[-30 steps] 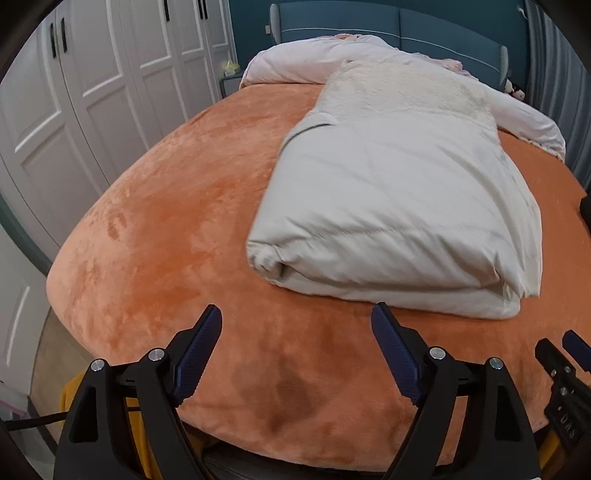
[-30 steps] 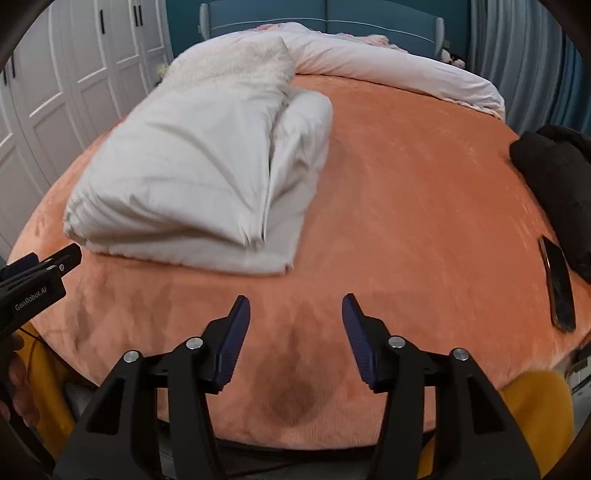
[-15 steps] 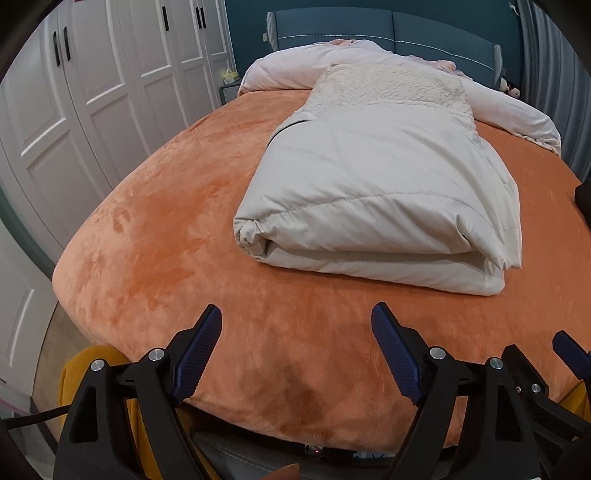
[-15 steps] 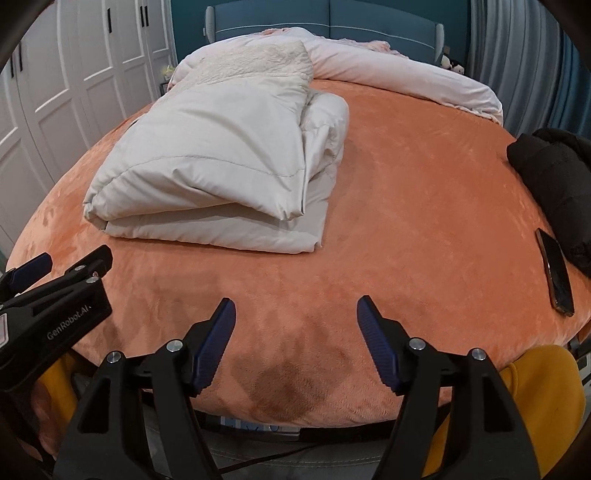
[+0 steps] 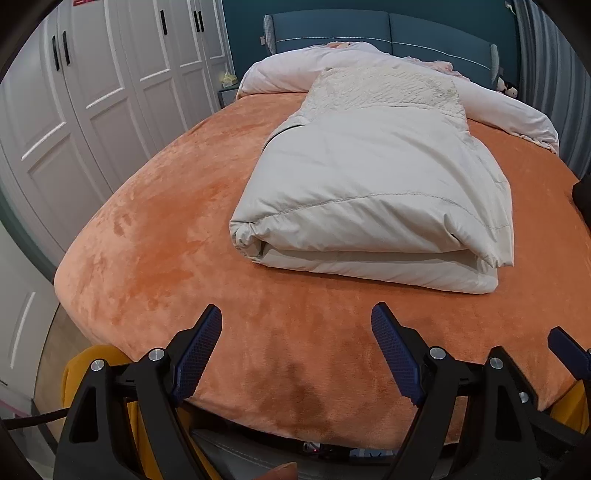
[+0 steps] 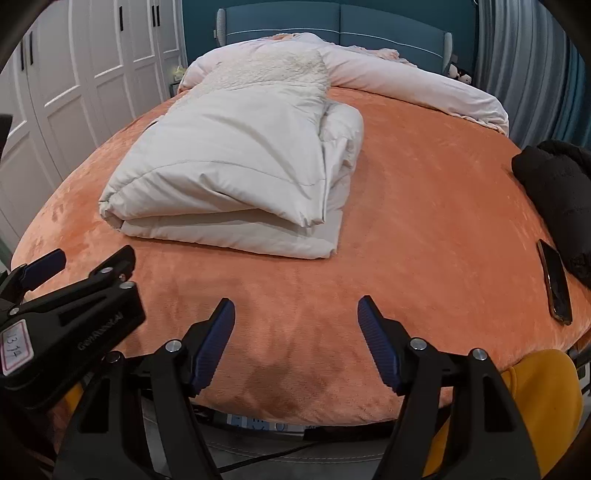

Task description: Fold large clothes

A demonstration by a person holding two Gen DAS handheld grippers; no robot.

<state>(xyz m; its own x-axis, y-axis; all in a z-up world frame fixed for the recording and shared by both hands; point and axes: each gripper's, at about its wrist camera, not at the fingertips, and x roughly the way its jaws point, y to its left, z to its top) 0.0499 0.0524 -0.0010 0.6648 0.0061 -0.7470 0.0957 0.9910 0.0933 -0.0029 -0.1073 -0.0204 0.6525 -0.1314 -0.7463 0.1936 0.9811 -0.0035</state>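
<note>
Left wrist view: my left gripper hangs over the near edge of the bed, its two blue-padded jaws spread wide with only orange cover between them. The right rim cuts off most of my right gripper; only one blue pad tip and black frame show there. In its own view, my right gripper's jaws have just been opening and stand apart, holding nothing.

The folded cream coat, the large garment, lies in a thick bundle on the bed's middle, well beyond both grippers and touching neither. Its far end runs up against a rolled pale pink duvet by the blue headboard, so I cannot tell exactly where the coat stops. How the inner layers are folded is hidden.

A broad band of bare orange cover separates the coat's near fold from the bed edge. On the right lie a dark phone and a black garment, partly cut off. White wardrobe doors stand close on the left.
</note>
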